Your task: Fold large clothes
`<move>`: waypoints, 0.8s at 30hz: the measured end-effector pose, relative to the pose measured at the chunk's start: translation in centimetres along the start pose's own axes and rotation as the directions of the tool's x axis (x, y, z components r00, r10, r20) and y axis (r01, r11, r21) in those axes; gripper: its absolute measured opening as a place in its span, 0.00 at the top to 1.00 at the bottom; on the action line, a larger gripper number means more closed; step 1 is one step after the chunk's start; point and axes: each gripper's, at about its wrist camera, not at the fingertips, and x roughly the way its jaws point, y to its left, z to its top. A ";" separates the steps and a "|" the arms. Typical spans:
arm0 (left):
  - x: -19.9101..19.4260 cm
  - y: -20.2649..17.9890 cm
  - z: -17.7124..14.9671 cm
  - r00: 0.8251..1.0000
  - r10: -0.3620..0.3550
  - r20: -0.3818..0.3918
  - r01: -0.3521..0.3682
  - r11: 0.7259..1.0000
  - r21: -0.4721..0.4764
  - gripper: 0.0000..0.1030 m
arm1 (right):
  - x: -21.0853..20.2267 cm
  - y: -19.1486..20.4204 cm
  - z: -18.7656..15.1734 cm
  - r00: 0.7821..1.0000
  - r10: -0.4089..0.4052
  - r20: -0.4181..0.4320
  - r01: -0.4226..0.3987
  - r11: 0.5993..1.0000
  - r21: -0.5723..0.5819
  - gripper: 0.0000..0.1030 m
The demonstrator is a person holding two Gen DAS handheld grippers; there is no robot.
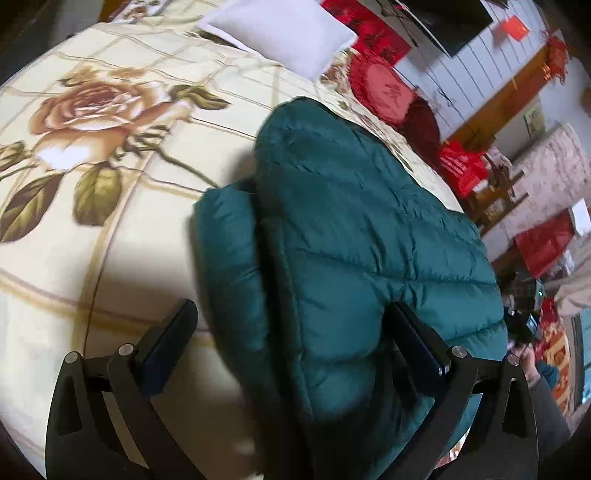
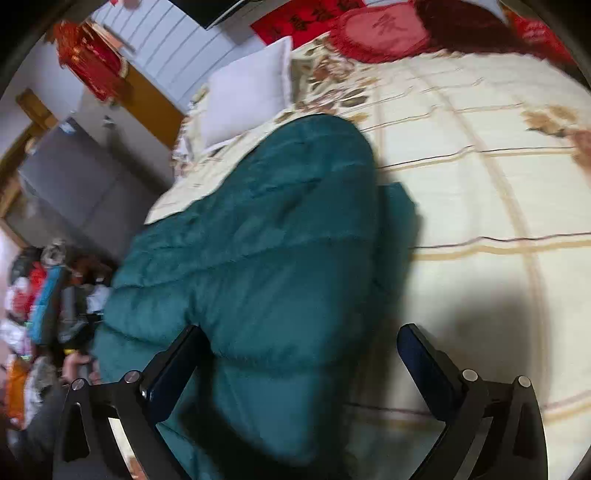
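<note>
Folding teal puffer jacket (image 1: 354, 236) on floral bedspread (image 1: 92, 229), pillow (image 1: 284, 33) at 12 o'clock | left gripper (image 1: 295, 332) and right gripper (image 2: 299, 354) jaws wide, straddling padded edges (neither pinching) | risk: slick puffy layers could spring open unpinned.

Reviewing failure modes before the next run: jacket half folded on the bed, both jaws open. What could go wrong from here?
1. The puffy teal jacket is bulky; the top layer may spring back open once let go.
2. Both the left gripper and right gripper straddle thick padding with jaws wide open; a pinch might catch only the outer layer.
3. Both views are blurred, so aim may be off.
</note>
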 end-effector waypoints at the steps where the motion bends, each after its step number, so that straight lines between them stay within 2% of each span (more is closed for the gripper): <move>1: 0.0 0.0 0.2 1.000 -0.009 -0.001 0.009 1.000 0.009 0.00 | 0.6 0.1 0.2 0.997 0.075 -0.021 -0.075 0.997 -0.006 0.00; 2: 0.1 0.1 0.3 1.000 -0.020 0.002 0.020 1.000 0.019 0.00 | 1.0 0.3 0.2 0.994 0.108 -0.032 -0.109 0.994 -0.023 0.00; 6: 0.5 -0.3 0.2 0.999 -0.033 0.033 0.031 0.998 0.059 0.04 | 2.2 0.8 0.8 0.989 0.144 -0.043 -0.146 0.987 -0.061 0.00; 9: 0.8 -0.7 -0.1 0.998 -0.055 0.043 0.051 0.996 0.076 0.23 | 2.7 0.6 1.2 0.983 0.180 -0.046 -0.182 0.982 -0.047 0.00; 10: 0.6 -1.0 -0.1 0.997 -0.055 0.054 0.050 0.994 0.092 0.31 | 3.0 0.7 1.2 0.982 0.181 -0.052 -0.184 0.982 -0.053 0.06; 11: 0.4 -1.4 -0.2 0.997 -0.043 0.063 0.035 0.993 0.113 0.38 | 3.3 0.9 1.2 0.980 0.192 -0.060 -0.195 0.980 -0.050 0.16; 12: 0.2 -1.8 -0.2 0.997 -0.029 0.073 0.019 0.991 0.133 0.42 | 3.5 1.1 1.1 0.978 0.198 -0.069 -0.202 0.978 -0.048 0.21; 14: -0.8 -2.9 -0.3 0.994 0.002 0.108 -0.020 0.986 0.163 0.59 | 2.3 1.8 0.3 0.986 0.162 -0.037 -0.165 0.981 -0.104 0.44; 16: -1.9 -3.9 -0.3 0.989 0.031 0.142 -0.055 0.984 0.172 0.64 | 0.9 3.6 -0.2 0.995 0.094 0.033 -0.088 0.982 -0.167 0.54; 20: -4.1 -5.3 -0.7 0.984 0.034 0.175 -0.062 0.985 0.159 0.69 | -1.4 7.0 -1.2 0.992 -0.050 0.120 0.075 0.974 -0.214 0.62; 24: -6.7 -6.5 -1.1 0.984 0.012 0.178 -0.038 0.989 0.146 0.71 | -4.5 9.3 -1.4 0.984 -0.065 0.168 0.102 0.970 -0.220 0.64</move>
